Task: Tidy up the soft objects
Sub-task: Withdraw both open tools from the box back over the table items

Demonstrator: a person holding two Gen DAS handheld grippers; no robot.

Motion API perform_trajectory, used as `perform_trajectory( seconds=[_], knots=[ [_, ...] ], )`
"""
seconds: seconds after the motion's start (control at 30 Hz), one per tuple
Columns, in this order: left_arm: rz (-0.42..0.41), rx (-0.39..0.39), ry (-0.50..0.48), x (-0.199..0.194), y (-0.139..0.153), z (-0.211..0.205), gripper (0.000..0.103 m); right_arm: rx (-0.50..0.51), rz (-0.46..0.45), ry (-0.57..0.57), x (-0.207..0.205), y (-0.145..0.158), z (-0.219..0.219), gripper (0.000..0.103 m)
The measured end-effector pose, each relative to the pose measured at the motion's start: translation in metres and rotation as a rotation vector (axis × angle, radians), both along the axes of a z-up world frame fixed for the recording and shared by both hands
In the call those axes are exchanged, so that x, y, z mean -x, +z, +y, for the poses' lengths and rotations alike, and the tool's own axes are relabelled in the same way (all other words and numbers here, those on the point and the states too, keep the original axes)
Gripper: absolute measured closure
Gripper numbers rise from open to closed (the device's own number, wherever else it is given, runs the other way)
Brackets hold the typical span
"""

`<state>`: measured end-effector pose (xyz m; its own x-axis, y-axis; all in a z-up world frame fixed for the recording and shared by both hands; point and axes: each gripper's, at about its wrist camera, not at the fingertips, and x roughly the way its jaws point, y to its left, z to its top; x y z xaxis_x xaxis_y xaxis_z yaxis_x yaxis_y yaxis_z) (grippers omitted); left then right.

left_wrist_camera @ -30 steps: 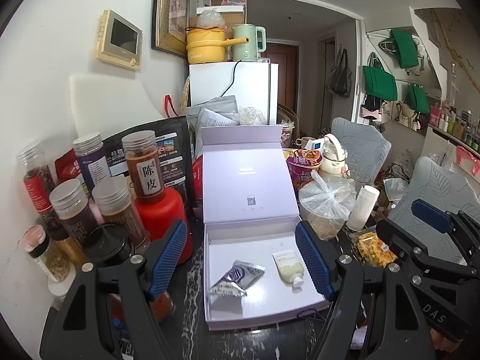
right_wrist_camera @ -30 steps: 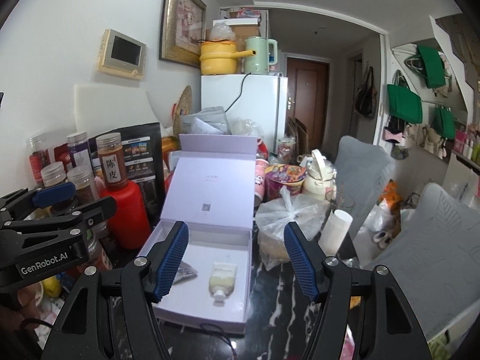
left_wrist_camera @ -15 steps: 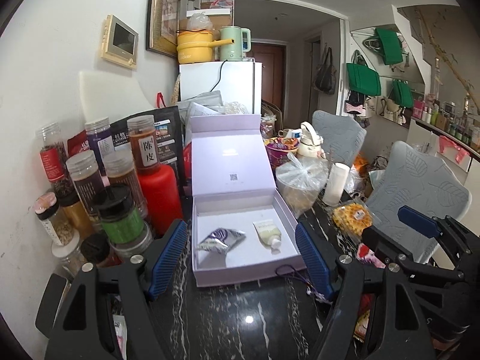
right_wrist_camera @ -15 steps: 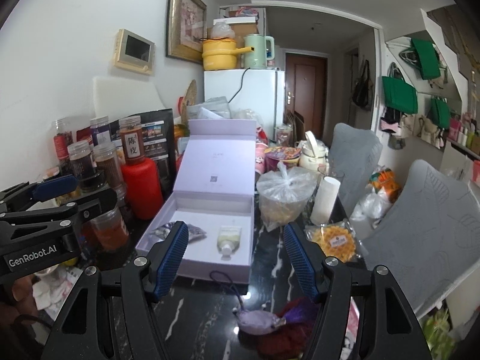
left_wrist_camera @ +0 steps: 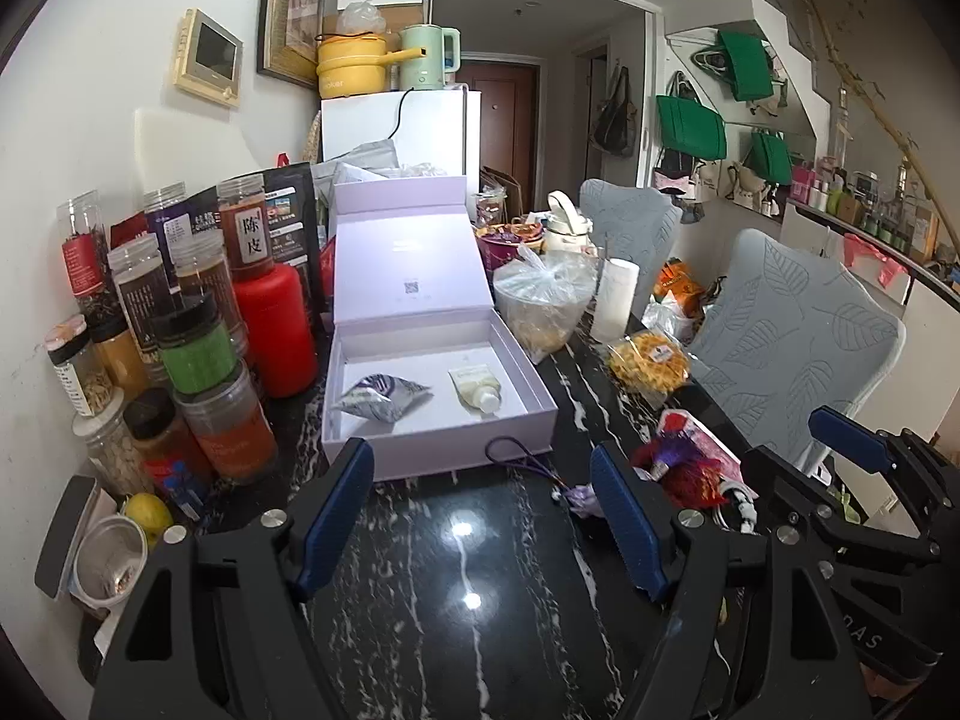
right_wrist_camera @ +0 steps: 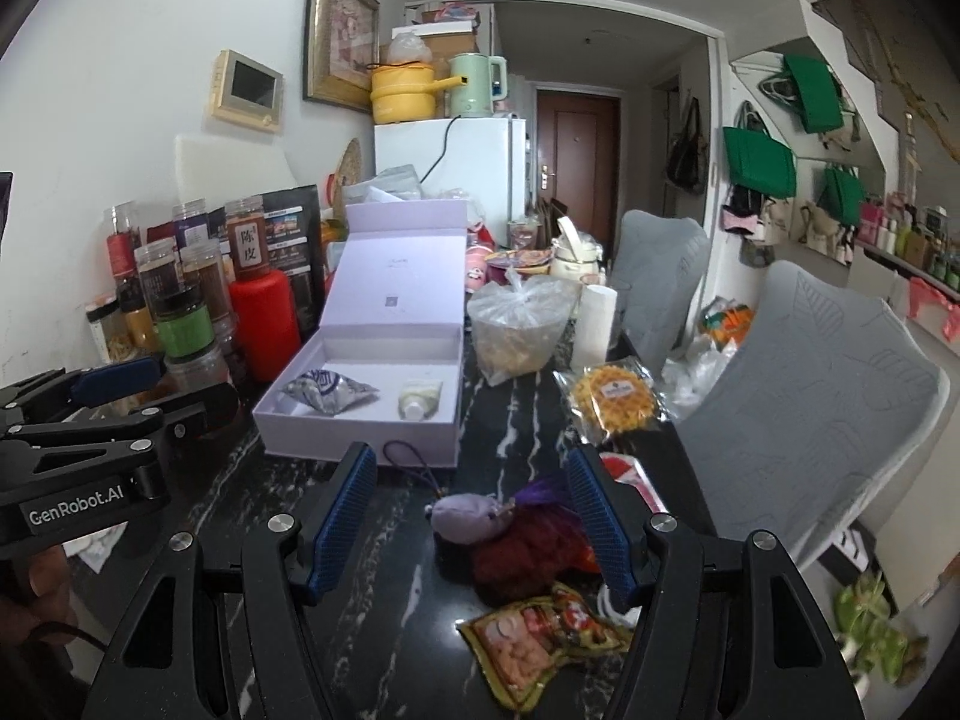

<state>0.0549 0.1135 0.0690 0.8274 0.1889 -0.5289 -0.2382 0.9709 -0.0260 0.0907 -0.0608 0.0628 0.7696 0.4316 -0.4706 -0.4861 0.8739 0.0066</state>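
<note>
Black marble-veined tabletop (right_wrist_camera: 420, 630) under me, open lilac cardboard gift box (right_wrist_camera: 360, 444) ahead, already holding a silver foil pouch (right_wrist_camera: 329, 391) and a small cream tube (right_wrist_camera: 418, 399). My right claw (right_wrist_camera: 474, 522) is spread wide and empty, framing the little purple plush pouch (right_wrist_camera: 465, 519) on the table just short of the box. It looks light and squashy, so I'd pinch its plump middle, not the thin cord (right_wrist_camera: 414, 465). Left claw (left_wrist_camera: 480, 516) gapes empty too.

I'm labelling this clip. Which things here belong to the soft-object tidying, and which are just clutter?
Job:
lavender box, open
foil pouch and cream tube inside it
purple pouch, red pouch, snack packet on the table

Clutter:
spice jars
red bottle
bagged bowl
waffle pack
</note>
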Motion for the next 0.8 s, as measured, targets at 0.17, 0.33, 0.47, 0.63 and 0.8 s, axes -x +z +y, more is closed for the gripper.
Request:
perform_trajectory(
  seconds=[0.17, 0.33, 0.47, 0.63, 0.8],
  knots=[
    [0.011, 0.005, -0.027, 0.011, -0.011, -0.022, 0.028, 0.011, 0.006, -0.027, 0.018, -0.012, -0.02, 0.035],
    [0.026, 0.005, -0.065, 0.016, -0.022, -0.042, 0.028, 0.021, 0.022, -0.057, 0.031, -0.023, -0.038, 0.035],
    [0.042, 0.015, -0.105, 0.016, -0.034, -0.056, 0.028, 0.04, 0.035, -0.097, 0.038, -0.033, -0.053, 0.035],
    [0.061, 0.007, -0.163, 0.013, -0.047, -0.074, 0.028, 0.049, 0.05, -0.123, 0.04, -0.041, -0.066, 0.032],
    [0.097, 0.022, -0.198, 0.008, -0.06, -0.086, 0.028, 0.05, 0.075, -0.136, 0.044, -0.052, -0.079, 0.03]
  ],
)
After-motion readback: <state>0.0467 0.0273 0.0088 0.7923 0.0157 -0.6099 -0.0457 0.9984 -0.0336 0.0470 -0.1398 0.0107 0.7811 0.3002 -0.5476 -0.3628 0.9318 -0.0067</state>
